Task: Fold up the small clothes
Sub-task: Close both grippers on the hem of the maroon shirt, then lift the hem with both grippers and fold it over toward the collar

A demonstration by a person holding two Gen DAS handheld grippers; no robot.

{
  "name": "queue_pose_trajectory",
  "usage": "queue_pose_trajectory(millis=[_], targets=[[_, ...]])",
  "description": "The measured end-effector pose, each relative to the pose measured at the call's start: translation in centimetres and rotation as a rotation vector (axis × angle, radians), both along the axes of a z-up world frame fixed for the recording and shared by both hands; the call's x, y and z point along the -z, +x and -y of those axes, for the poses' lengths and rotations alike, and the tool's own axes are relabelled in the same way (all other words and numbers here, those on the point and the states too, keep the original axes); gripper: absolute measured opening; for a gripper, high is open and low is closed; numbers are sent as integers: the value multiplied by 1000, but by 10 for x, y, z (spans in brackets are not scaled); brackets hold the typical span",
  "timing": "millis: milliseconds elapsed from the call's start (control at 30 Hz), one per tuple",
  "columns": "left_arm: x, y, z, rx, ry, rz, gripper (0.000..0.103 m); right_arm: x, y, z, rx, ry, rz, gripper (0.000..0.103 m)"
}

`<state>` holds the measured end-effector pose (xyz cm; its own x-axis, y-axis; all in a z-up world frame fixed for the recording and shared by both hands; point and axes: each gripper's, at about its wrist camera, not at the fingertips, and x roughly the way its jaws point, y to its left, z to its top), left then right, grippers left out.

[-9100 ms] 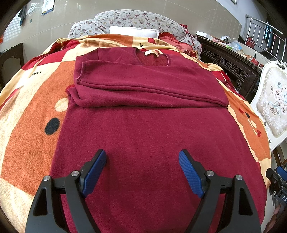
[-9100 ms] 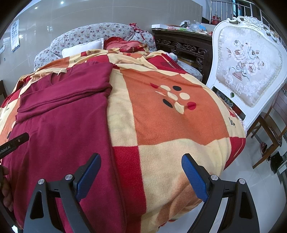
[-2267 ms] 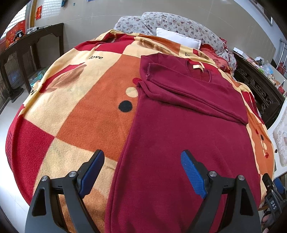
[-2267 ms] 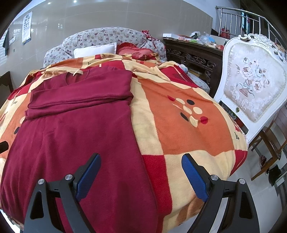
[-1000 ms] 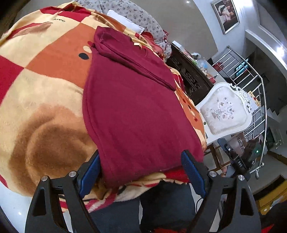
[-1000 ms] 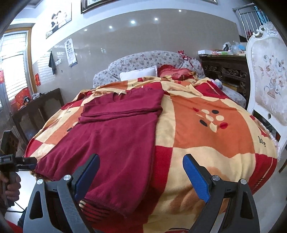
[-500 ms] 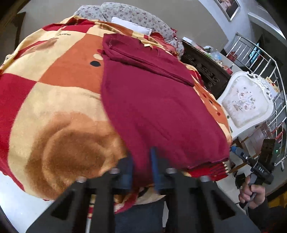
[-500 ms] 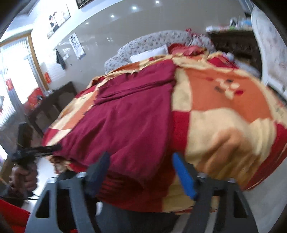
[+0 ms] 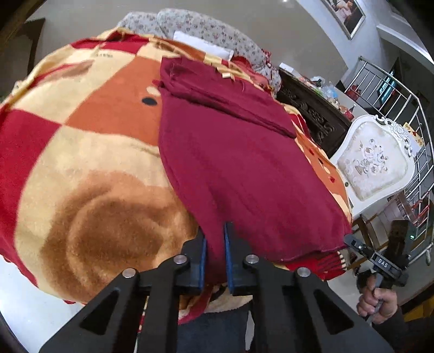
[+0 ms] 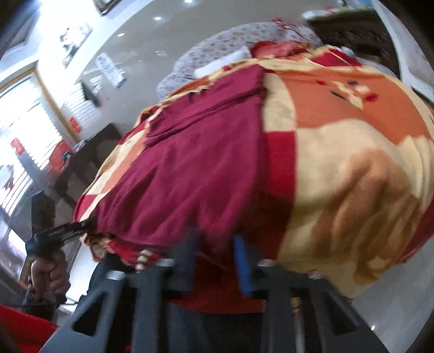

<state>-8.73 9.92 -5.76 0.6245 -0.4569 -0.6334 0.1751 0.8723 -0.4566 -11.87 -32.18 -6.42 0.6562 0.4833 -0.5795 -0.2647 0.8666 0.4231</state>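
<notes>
Maroon across the middle of the bed: found the sweater (image 9: pixel 238 163) spread flat on a checked fleece blanket (image 9: pixel 81 163) of red, orange and cream, sleeves folded over the chest at the far end, near hem hanging at the blanket's front edge. Saw floral pillows (image 9: pixel 195 24) beyond the collar, a dark carved cabinet (image 9: pixel 312 108) to the right of the bed, a white upholstered chair (image 9: pixel 374 163) just in front of it, and a metal railing (image 9: pixel 379 81) behind. Spotted dark trousers (image 9: pixel 211 325) below the blanket's edge, under the grippers. Nothing lying on the sweater.

Found the left gripper (image 9: pixel 215 244) clamped tight on the sweater's hem at its near left corner, a narrow fold of maroon cloth pinched between the blue pads. Caught the right gripper (image 10: pixel 215 252) at the hem's other corner, jaws just closing, with red cloth between them; too blurred to tell whether the pads already pressed. Glimpsed the right hand (image 9: pixel 377 296) and the left hand (image 10: pixel 50 274) wrapped around the handles.
</notes>
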Motion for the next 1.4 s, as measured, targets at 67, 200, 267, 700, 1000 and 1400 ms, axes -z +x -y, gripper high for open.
queue_pose_trajectory(millis=[67,200,267,700,1000,1400], targets=[[-4,-4,-1,-10,-3,28,8,-8,-6,-5,-14,-53,51,9],[-15,-7,-8,-46,-35,76,7,-21,-12,2,16,-13,126,9],[-21,-6,-12,-62,-58,96,7,-30,-12,7,20,40,148,9],[-85,156,-22,-197,-149,102,7,-100,143,14,89,281,131,9],[-90,308,-2,-233,-2,39,7,-118,323,6,177,250,-11,9],[-66,366,-8,-240,-7,-30,43,-82,397,8,209,280,-82,44]])
